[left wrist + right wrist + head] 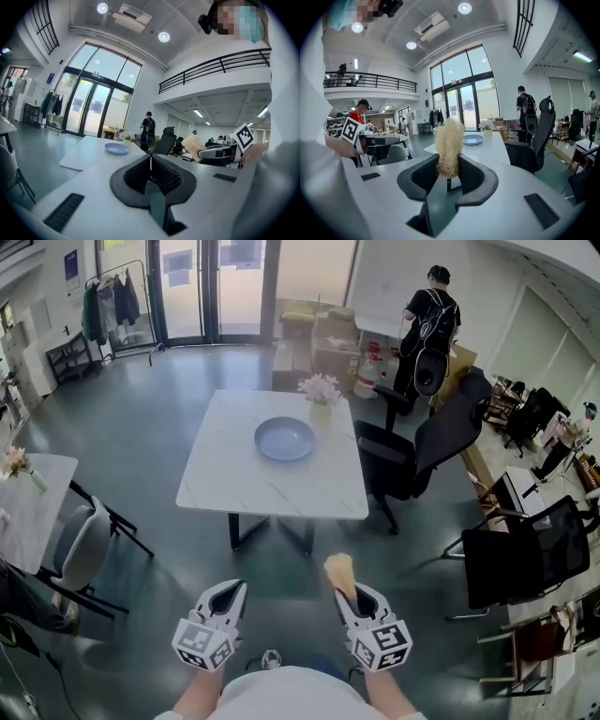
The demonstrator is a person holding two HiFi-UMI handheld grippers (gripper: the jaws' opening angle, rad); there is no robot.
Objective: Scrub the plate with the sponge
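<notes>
Where the person stands: on grey-green floor, well short of the table [234,479], with both grippers held out level toward it.
Left gripper [231,587]: jaws closed on each other, with nothing between them.
Right gripper [356,594]: jaws clamped on the sponge [340,574], a pale, fibrous tuft that sticks out past the jaw tips.
Plate [284,439]: light blue and shallow. It lies flat on the white table, toward the far side and slightly right of centre, well apart from both grippers and the sponge.
Vase [321,409]: small, holding pale pink flowers [320,387]. It stands on the table just beyond the plate, to its right, near the far edge.
Black office chair [417,451]: drawn up to the table's right edge, its seat near the tabletop.
Second black chair [525,554]: further right, apart from the table.
Grey chair [82,547]: left of the table, beside a second white table [33,507].
Cardboard boxes [323,334]: stacked against the far wall behind the table; their contents cannot be told.
Person [429,320]: in dark clothes, standing with back turned beside the boxes.
Clothes rack [114,298]: by the glass doors at far left, with garments hanging on it.
</notes>
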